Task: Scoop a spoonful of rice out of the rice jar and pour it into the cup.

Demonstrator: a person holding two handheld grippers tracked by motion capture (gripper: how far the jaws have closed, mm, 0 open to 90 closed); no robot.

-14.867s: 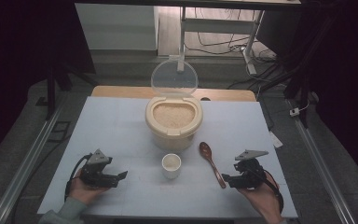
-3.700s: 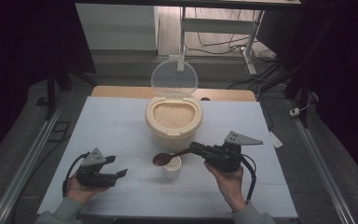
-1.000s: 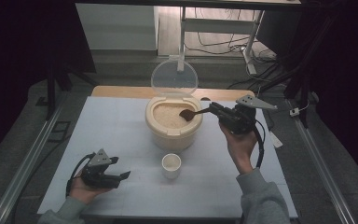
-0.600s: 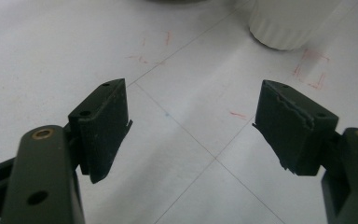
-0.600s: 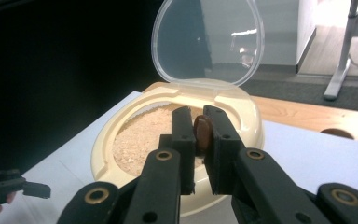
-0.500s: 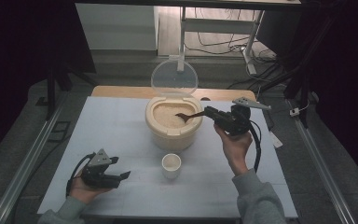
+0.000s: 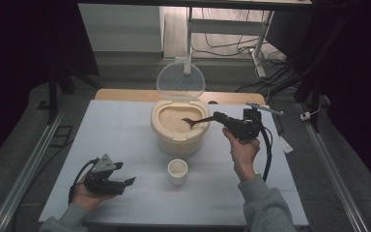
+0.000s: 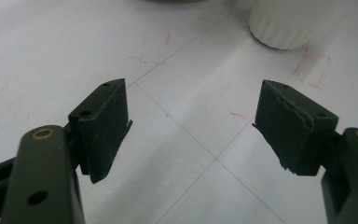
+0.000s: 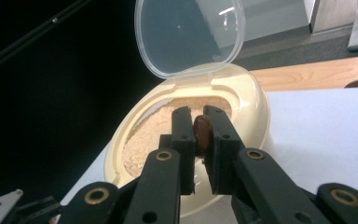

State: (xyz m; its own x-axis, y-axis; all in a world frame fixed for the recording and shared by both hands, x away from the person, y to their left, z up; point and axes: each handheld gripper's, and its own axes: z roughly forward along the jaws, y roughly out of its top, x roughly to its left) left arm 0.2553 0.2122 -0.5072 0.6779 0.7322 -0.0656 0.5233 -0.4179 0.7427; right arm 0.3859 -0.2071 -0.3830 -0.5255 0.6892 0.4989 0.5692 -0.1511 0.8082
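Observation:
A cream container full of pale grain stands mid-table with its clear lid hinged up. My right gripper is at its right rim, shut on the handle of a brown wooden spoon whose bowl dips into the grain. In the right gripper view the jaws clamp the spoon handle above the container. A small white cup stands in front of the container. My left gripper rests low at the front left, open and holding nothing; the left gripper view shows bare table between its pads and the cup's base.
The white table has a wooden strip along its far edge. Metal rails run down both sides. Cables and a stand's legs lie on the floor behind.
My right gripper has lowered the spoon from above the container's right rim so that its bowl now sits in the grain. The left gripper has not moved.

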